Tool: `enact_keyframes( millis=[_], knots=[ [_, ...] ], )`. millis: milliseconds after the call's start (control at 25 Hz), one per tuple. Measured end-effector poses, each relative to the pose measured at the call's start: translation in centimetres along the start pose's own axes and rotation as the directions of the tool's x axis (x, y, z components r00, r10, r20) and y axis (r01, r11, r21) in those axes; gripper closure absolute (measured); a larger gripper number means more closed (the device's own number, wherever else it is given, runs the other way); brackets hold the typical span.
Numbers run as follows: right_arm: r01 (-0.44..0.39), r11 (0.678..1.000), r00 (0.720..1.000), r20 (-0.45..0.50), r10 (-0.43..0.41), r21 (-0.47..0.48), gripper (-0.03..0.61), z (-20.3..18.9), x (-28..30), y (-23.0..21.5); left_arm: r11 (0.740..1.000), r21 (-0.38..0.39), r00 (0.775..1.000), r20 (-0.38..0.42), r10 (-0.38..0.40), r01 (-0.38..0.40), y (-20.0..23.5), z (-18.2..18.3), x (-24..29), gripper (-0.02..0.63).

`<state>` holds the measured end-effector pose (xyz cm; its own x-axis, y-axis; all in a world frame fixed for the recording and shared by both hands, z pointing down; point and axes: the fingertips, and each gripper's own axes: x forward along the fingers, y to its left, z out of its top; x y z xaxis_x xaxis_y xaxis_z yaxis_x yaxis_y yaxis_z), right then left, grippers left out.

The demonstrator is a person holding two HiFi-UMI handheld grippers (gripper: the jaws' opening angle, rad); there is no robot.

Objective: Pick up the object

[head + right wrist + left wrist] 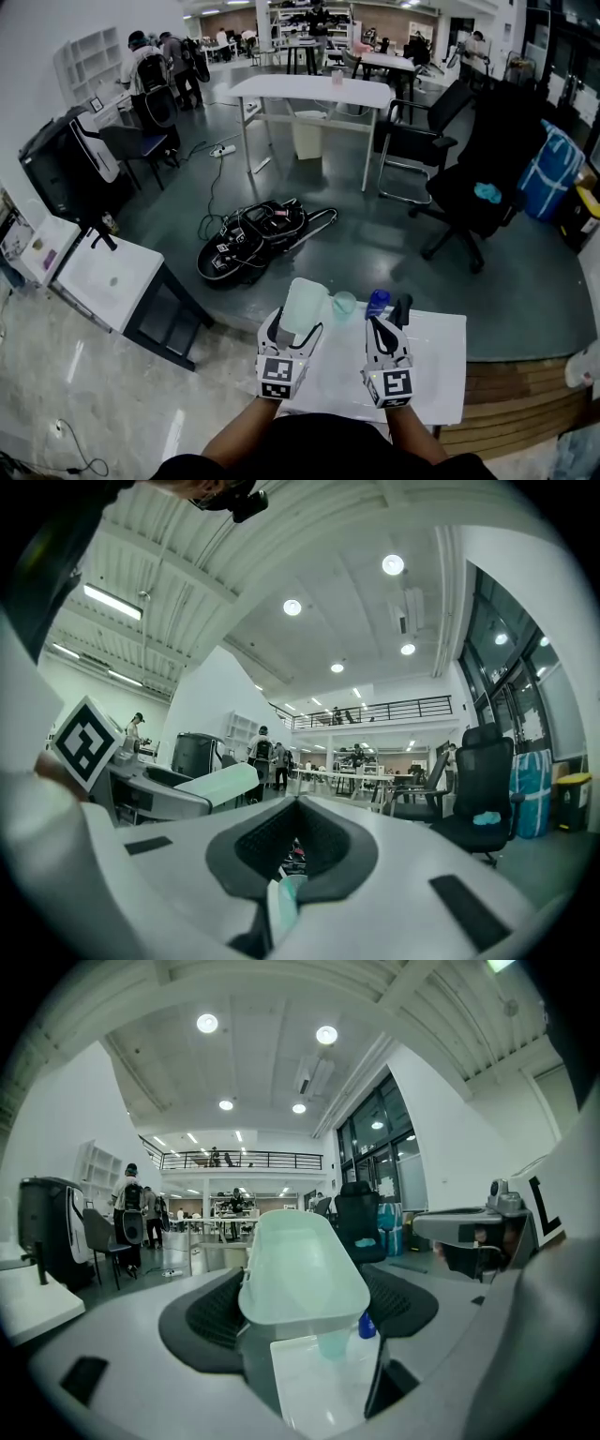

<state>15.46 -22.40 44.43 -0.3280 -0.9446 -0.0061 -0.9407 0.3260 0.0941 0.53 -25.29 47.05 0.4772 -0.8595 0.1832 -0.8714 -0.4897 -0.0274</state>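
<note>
A person's left gripper [296,330] pinches a pale green translucent container [302,305] from both sides, its jaws set wide around the tub and holding it over the near part of a white table [441,366] in a large open workshop. The right gripper [387,328] hovers just beside it over the same table, jaws pressed together. A small clear cup [344,302] and a small blue bottle [377,300] stand on the table just beyond the container.

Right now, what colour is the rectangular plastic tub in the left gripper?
The rectangular plastic tub is pale mint green, clearest in the left gripper view.
</note>
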Motion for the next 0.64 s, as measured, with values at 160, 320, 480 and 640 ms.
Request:
enact_keyframes(
  millis=[160, 320, 480, 640],
  knots=[
    [-0.005, 1.0, 1.0, 0.005, 0.005, 0.01, 0.561, -0.01, -0.07, -0.04, 1.0, -0.005, 1.0, 0.004, 0.009, -0.009, 0.25, 0.11, -0.22, 0.204],
    [-0.006, 1.0, 1.0, 0.008, 0.006, 0.016, 0.561, -0.25, -0.06, -0.19, 1.0, 0.0, 1.0, 0.0, 0.012, -0.012, 0.11, -0.25, -0.19, 0.204],
    [0.002, 0.999, 1.0, 0.003, -0.002, 0.039, 0.561, -0.23, -0.06, -0.16, 1.0, 0.0, 1.0, -0.003, 0.007, -0.007, -0.02, -0.35, -0.24, 0.204],
    [-0.015, 0.999, 1.0, 0.012, 0.014, 0.046, 0.561, 0.18, 0.03, 0.08, 1.0, -0.001, 1.0, -0.006, 0.003, -0.003, -0.09, -0.16, -0.31, 0.204]
  ],
)
